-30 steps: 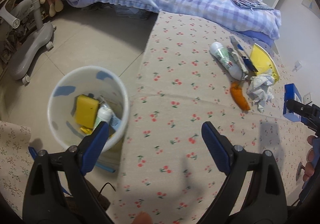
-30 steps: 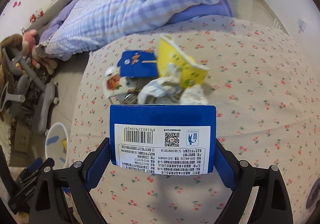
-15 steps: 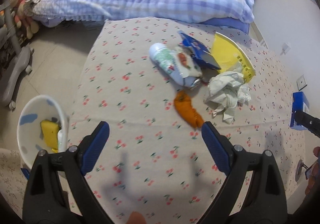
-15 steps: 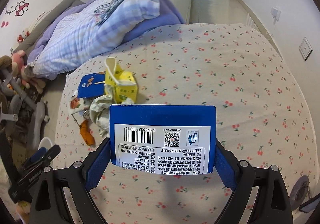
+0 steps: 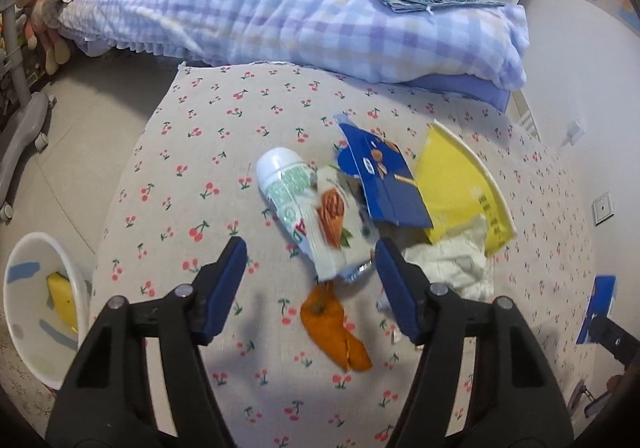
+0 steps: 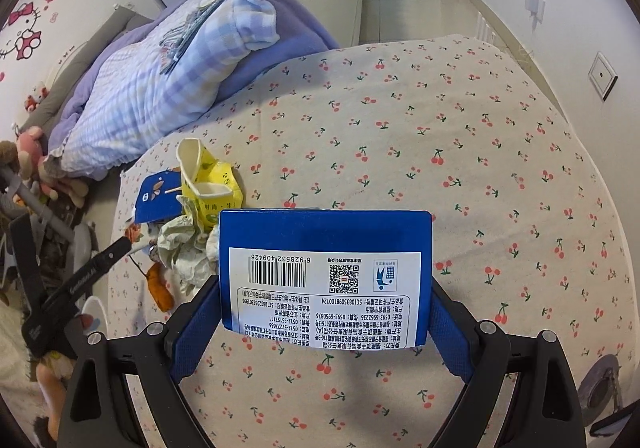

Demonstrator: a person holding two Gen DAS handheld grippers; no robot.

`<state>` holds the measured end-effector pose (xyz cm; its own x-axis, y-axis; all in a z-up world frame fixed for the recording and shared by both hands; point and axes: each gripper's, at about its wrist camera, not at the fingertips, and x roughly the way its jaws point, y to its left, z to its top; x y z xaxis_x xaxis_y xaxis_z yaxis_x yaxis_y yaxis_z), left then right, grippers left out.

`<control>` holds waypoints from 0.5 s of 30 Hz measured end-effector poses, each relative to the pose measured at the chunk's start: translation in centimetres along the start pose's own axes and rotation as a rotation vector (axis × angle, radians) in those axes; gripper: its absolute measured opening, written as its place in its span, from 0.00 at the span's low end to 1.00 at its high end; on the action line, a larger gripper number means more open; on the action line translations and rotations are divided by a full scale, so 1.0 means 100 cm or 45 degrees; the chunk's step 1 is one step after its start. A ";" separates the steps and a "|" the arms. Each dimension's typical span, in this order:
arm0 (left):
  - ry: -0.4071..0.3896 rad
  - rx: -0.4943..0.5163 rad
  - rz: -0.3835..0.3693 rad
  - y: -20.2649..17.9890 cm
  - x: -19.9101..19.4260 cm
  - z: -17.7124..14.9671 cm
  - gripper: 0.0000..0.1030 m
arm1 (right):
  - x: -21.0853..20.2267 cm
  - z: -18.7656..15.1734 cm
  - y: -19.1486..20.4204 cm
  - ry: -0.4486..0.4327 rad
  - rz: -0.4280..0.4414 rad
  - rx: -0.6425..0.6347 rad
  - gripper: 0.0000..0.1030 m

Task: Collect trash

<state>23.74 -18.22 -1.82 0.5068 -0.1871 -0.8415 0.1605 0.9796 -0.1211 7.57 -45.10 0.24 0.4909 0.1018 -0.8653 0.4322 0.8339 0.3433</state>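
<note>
Snack wrapper [image 5: 334,232] sits just ahead of the closing, empty left gripper [image 5: 310,256], long axis toward the jaws; right gripper [image 6: 324,322] clamps blue box [image 6: 326,268].

Blue box [image 6: 326,248], cherry-print cloth [image 6: 460,136], orange peel [image 5: 336,328].

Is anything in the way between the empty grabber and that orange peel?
Nothing visible. The orange peel lies bare on the cherry-print cloth, below the left gripper, whose jaws are closing with nothing between them. The snack wrapper lies just beyond it.
</note>
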 end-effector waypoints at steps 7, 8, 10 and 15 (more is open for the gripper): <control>0.078 -0.010 -0.084 -0.001 0.017 0.005 0.24 | 0.007 0.004 0.001 0.016 0.009 0.016 0.92; 0.075 -0.008 -0.084 -0.001 0.016 0.005 0.21 | 0.007 0.004 0.001 0.017 0.011 0.016 0.92; 0.070 -0.010 -0.081 -0.002 0.015 0.005 0.14 | 0.006 0.004 0.002 0.016 0.014 0.011 0.92; 0.072 -0.013 -0.089 -0.001 0.008 0.005 0.08 | 0.005 0.004 0.004 0.013 0.019 0.008 0.92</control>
<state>24.56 -18.53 -2.22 0.4457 -0.2510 -0.8593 0.1854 0.9650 -0.1857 8.30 -44.92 0.07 0.4895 0.1196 -0.8638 0.4297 0.8289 0.3583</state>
